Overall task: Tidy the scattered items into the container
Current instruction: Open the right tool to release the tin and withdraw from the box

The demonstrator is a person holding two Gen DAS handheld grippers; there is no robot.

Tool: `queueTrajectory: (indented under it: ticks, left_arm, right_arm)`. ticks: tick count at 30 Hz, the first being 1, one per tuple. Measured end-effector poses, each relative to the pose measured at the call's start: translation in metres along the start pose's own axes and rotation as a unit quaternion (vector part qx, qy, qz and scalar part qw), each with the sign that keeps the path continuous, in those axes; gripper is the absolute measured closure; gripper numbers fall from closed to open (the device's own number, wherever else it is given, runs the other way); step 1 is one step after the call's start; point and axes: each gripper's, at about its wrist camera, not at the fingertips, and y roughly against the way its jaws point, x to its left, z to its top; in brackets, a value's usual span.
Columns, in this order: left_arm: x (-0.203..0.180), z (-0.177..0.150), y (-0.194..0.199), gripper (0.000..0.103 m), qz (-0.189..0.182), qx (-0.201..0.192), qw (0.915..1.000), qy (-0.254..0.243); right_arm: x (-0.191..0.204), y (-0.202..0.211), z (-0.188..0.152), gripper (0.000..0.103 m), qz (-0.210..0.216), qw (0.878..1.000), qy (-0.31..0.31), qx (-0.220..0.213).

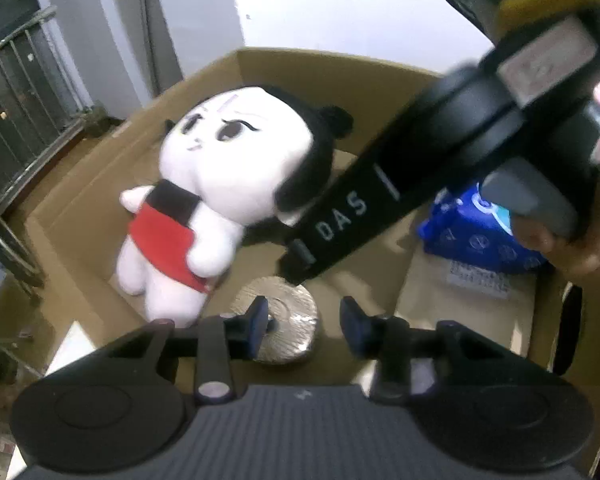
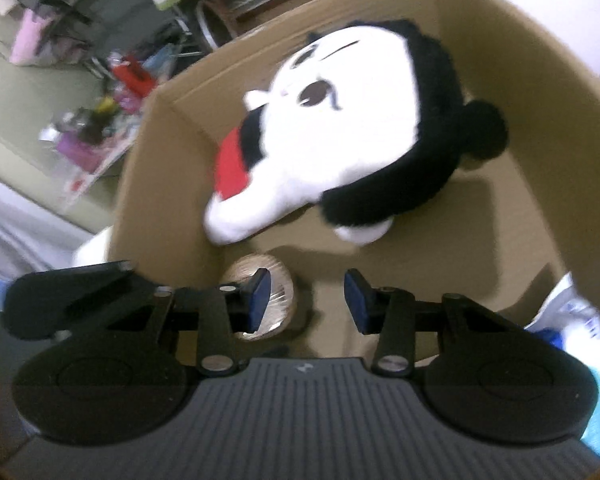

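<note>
Hovering over the box (image 1: 260, 64) with both sets of jaws spread, empty. Doll (image 1: 204, 184) lying inside at centre, foil disc (image 1: 284, 320) below it. Could easily clip the right gripper (image 2: 306, 300) crossing upper right, or snag the doll.

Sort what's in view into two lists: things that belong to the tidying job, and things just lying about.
Part of the job:
- brown cardboard box
- white plush doll with black hair and red outfit, in the box
- round silvery tape roll, in the box
- blue plastic packet, in the box

Lying about:
- colourful clutter on the floor beyond the box
- metal railing
</note>
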Motion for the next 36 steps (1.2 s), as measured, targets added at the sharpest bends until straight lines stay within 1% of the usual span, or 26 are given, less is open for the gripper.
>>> queueTrajectory:
  ticks: [1, 2, 4, 5, 6, 7, 8, 9, 11, 13, 15, 18, 20, 23, 25, 28, 30, 31, 32, 34, 36]
  left_arm:
    - [0.003, 0.0, 0.003, 0.061, -0.003, -0.004, 1.0, 0.003]
    - [0.009, 0.0, 0.008, 0.061, -0.014, -0.014, 0.9997, 0.015]
    - [0.023, 0.0, 0.018, 0.061, -0.034, -0.032, 0.9978, 0.047]
    - [0.032, -0.002, 0.024, 0.056, -0.049, -0.041, 0.9957, 0.067]
    - [0.038, -0.004, 0.027, 0.056, -0.065, -0.048, 0.9934, 0.081]
    - [0.043, -0.006, 0.029, 0.056, -0.073, -0.053, 0.9914, 0.094]
    - [0.045, -0.007, 0.03, 0.056, -0.073, -0.052, 0.9907, 0.102]
    - [0.046, -0.008, 0.03, 0.056, -0.071, -0.05, 0.991, 0.102]
    - [0.045, -0.01, 0.033, 0.056, -0.073, -0.058, 0.9913, 0.093]
    - [0.046, -0.013, 0.036, 0.056, -0.089, -0.067, 0.9898, 0.089]
    - [0.049, -0.017, 0.035, 0.057, -0.102, -0.074, 0.9881, 0.089]
    - [0.048, -0.016, 0.035, 0.056, -0.093, -0.072, 0.9896, 0.083]
    - [0.045, -0.018, 0.037, 0.055, -0.092, -0.073, 0.9903, 0.074]
    - [0.045, -0.021, 0.038, 0.056, -0.095, -0.084, 0.9894, 0.072]
    - [0.044, -0.023, 0.039, 0.056, -0.099, -0.093, 0.9883, 0.07]
    - [0.038, -0.026, 0.046, 0.056, -0.106, -0.115, 0.9863, 0.052]
    - [0.03, -0.03, 0.056, 0.055, -0.109, -0.139, 0.9839, 0.028]
    - [0.025, -0.033, 0.063, 0.054, -0.106, -0.152, 0.9826, 0.015]
    - [0.02, -0.037, 0.071, 0.052, -0.094, -0.168, 0.9813, 0.001]
    - [0.014, -0.046, 0.084, 0.049, -0.063, -0.198, 0.9782, -0.01]
    - [0.011, -0.059, 0.098, 0.047, -0.028, -0.227, 0.9733, -0.014]
  right_arm:
    - [0.0, -0.002, 0.001, 0.062, -0.012, 1.0, 0.002, -0.002]
    - [0.001, -0.005, 0.001, 0.062, -0.022, 1.0, 0.004, 0.001]
    - [0.0, -0.013, 0.002, 0.062, -0.028, 1.0, 0.004, 0.009]
    - [-0.001, -0.016, 0.002, 0.062, -0.033, 0.999, 0.003, 0.01]
    - [-0.003, -0.019, 0.003, 0.062, -0.033, 0.999, -0.003, 0.008]
    - [-0.006, -0.021, 0.004, 0.062, -0.034, 0.999, -0.011, 0.008]
    - [-0.007, -0.025, 0.005, 0.063, -0.035, 0.999, -0.018, 0.011]
    - [-0.008, -0.029, 0.005, 0.063, -0.029, 0.999, -0.022, 0.017]
    - [-0.01, -0.038, 0.004, 0.068, -0.011, 0.999, -0.038, 0.031]
    - [-0.009, -0.045, 0.003, 0.075, 0.009, 0.998, -0.04, 0.046]
    - [-0.007, -0.049, 0.0, 0.075, 0.01, 0.998, -0.045, 0.047]
    - [-0.003, -0.051, 0.0, 0.077, 0.01, 0.998, -0.043, 0.051]
    - [-0.002, -0.052, 0.0, 0.081, 0.015, 0.998, -0.038, 0.057]
    - [-0.004, -0.05, 0.001, 0.081, 0.015, 0.997, -0.043, 0.056]
    - [-0.007, -0.041, 0.001, 0.079, 0.01, 0.998, -0.048, 0.041]
    - [0.003, -0.022, 0.002, 0.078, -0.019, 1.0, -0.012, 0.012]
    - [0.009, -0.007, 0.002, 0.077, -0.017, 1.0, 0.004, -0.002]
    - [0.01, 0.001, 0.003, 0.077, -0.011, 1.0, 0.004, -0.01]
    - [0.012, 0.009, 0.004, 0.076, -0.006, 1.0, 0.003, -0.019]
    - [0.016, 0.027, 0.006, 0.076, 0.003, 0.999, 0.011, -0.044]
    - [0.027, 0.043, 0.008, 0.075, 0.011, 0.997, 0.032, -0.069]
